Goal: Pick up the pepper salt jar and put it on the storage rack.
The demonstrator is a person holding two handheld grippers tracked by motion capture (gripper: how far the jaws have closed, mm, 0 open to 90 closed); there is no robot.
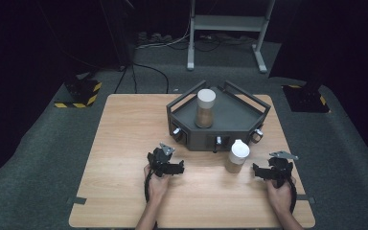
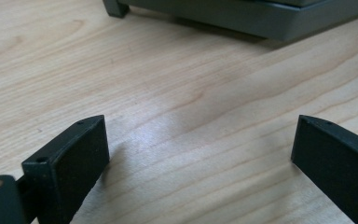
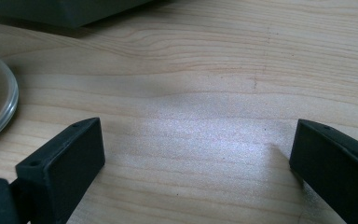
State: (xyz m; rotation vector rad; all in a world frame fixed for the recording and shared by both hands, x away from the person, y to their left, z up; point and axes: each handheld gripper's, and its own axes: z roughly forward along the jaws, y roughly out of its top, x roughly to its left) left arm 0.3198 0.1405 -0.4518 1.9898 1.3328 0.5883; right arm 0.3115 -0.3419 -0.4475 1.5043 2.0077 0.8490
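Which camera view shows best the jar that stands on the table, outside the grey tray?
The high view: the jar shows whole there, white lid over brownish contents, upright on the table in front of the grey tray, beside the right claw. The right gripper view catches just its curved glass base at the left edge. The left gripper view gives nothing useful of it.

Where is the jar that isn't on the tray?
In the high view, the jar stands on the wooden table just in front of the dark tray, right of centre, closest to the right gripper.
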